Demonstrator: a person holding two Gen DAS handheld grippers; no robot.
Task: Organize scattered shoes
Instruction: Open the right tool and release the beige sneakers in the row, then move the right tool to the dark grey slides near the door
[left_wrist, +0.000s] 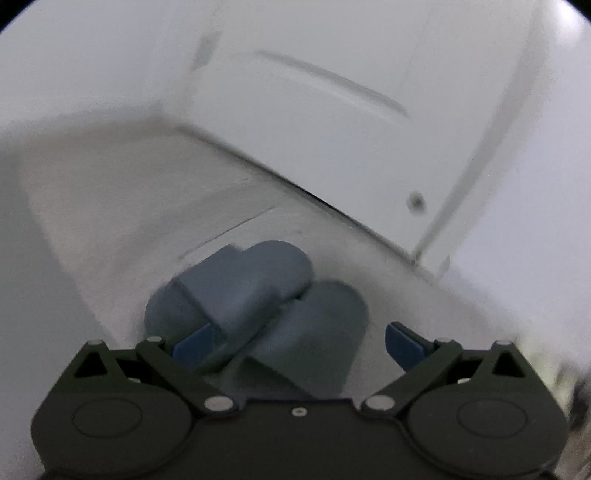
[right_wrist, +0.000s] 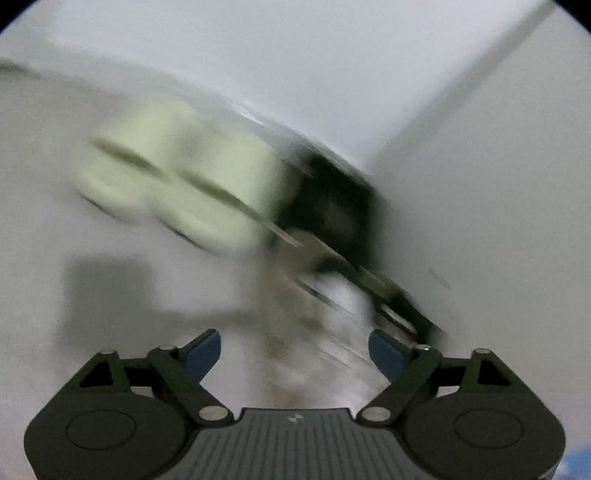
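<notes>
Two grey-blue slippers lie on the pale floor in the left wrist view, one slipper lying across the other slipper. My left gripper hangs open just above them, its blue pads wide apart on either side of the pair. The right wrist view is heavily blurred. A pair of pale green slippers sits by the wall, with a black shoe to their right. A blurred whitish shoe lies just ahead of my right gripper, which stands open with nothing held.
A white door and its frame stand behind the grey-blue slippers. A white wall meets the floor behind the green slippers, with a corner at the right. Bare floor lies left of the slippers.
</notes>
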